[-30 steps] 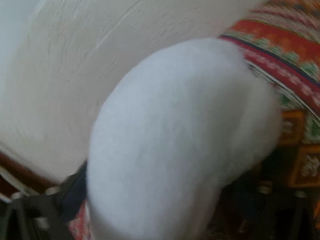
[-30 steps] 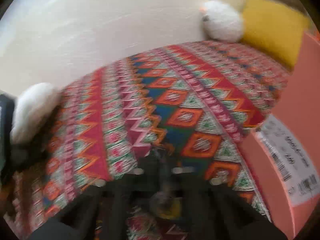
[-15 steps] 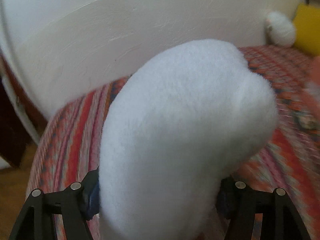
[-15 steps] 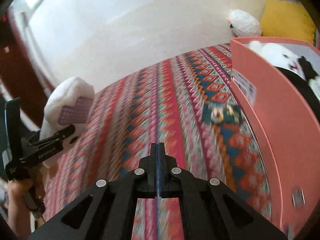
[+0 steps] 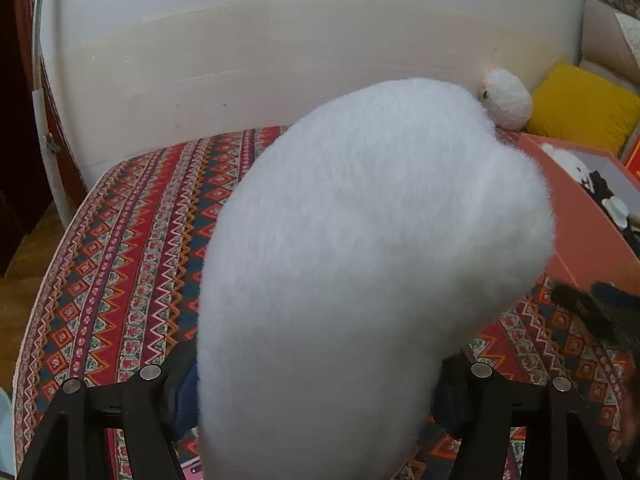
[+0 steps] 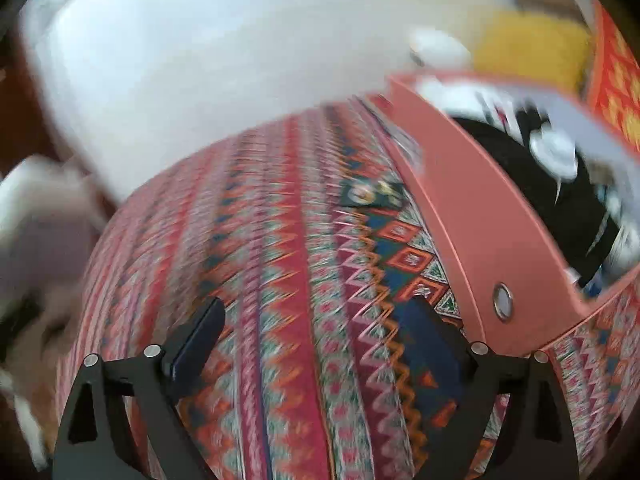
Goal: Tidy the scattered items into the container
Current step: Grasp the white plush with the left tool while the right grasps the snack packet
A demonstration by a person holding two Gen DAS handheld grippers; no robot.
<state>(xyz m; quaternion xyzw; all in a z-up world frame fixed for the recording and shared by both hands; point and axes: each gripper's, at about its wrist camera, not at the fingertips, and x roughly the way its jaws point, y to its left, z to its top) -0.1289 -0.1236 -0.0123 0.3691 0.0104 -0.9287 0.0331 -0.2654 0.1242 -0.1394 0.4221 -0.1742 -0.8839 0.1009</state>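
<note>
While the left gripper (image 5: 316, 376) is clamped on a big white plush (image 5: 372, 264), its fingers pressed into the fur from both sides, my right gripper (image 6: 320, 344) hangs above the bed with its fingers wide apart and nothing between them. That is the change: half a second ago those right fingers were pressed together, and now they stand apart, the view swung so that the pink box (image 6: 480, 216) fills its right side. In the left view the plush has come round too; a second ago it sat against the wall, and now the box (image 5: 576, 220) lies to its right, near but not yet under it. I judge the plush is on its way over, with the right hand freed for another pick. Counting: one plush held, one small white fluffy toy (image 5: 506, 98) far off by the wall beside one yellow cushion (image 5: 584, 108), one small dark card with round pieces (image 6: 370, 194) on the patterned bedspread (image 6: 280, 280) just left of the box, and in the box a white and a black soft item, the rest too blurred to number.
</note>
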